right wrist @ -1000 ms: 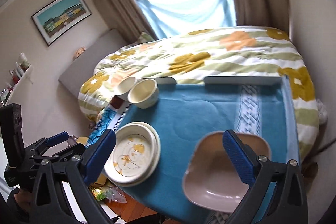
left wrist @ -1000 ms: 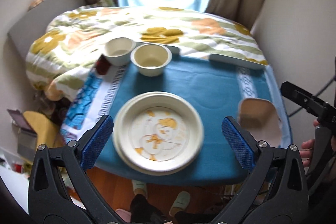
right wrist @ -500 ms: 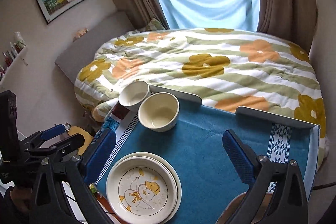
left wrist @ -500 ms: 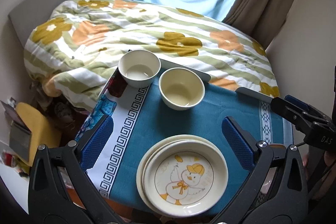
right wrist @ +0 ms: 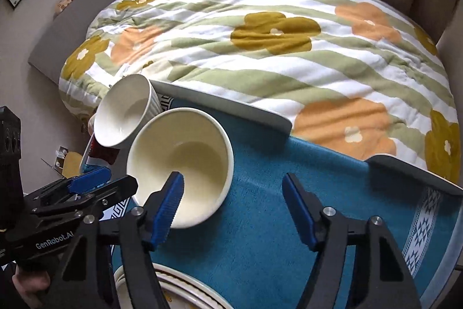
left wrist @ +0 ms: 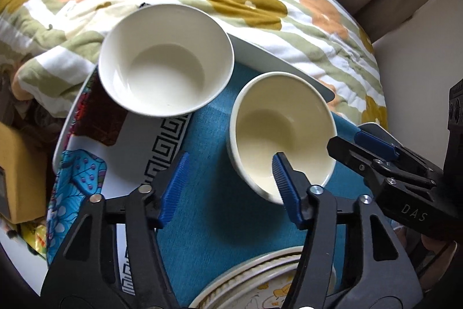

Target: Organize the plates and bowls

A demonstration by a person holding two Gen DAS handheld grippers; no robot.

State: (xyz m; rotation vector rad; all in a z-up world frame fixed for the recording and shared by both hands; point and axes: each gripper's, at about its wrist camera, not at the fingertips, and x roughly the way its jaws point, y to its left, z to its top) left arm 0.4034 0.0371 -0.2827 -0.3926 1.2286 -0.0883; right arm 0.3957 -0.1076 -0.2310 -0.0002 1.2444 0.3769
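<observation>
Both hand-held grippers point steeply down at the table, and the jaws of each have just been closing to a middling gap. In the left wrist view the left hand-held gripper [left wrist: 228,187] has its right blue pad over the near rim of the cream bowl [left wrist: 277,129], inside the bowl's mouth, while its left pad hangs over the blue cloth [left wrist: 214,210]; the pads do not press on the bowl, and only cloth lies between them. In the right wrist view the right hand-held gripper [right wrist: 234,207] mirrors this: its left pad sits over the same cream bowl's near rim [right wrist: 185,155], its right pad over bare cloth, nothing gripped.

The cream bowl stands upright, mouth up, at the centre right of the left view and centre left of the right view. The white bowl [left wrist: 165,60], ribbed on its outside (seen in the right view [right wrist: 124,112]), stands upright just beyond it to the upper left, near the table edge beside the floral bedspread [right wrist: 260,42].

A stack of plates [left wrist: 260,283] shows at the bottom edge of both views, partly hidden by the gripper frames.

Each view shows the other gripper's black body from the side; part of the person's hand [right wrist: 26,285] shows at the lower left of the right view.
</observation>
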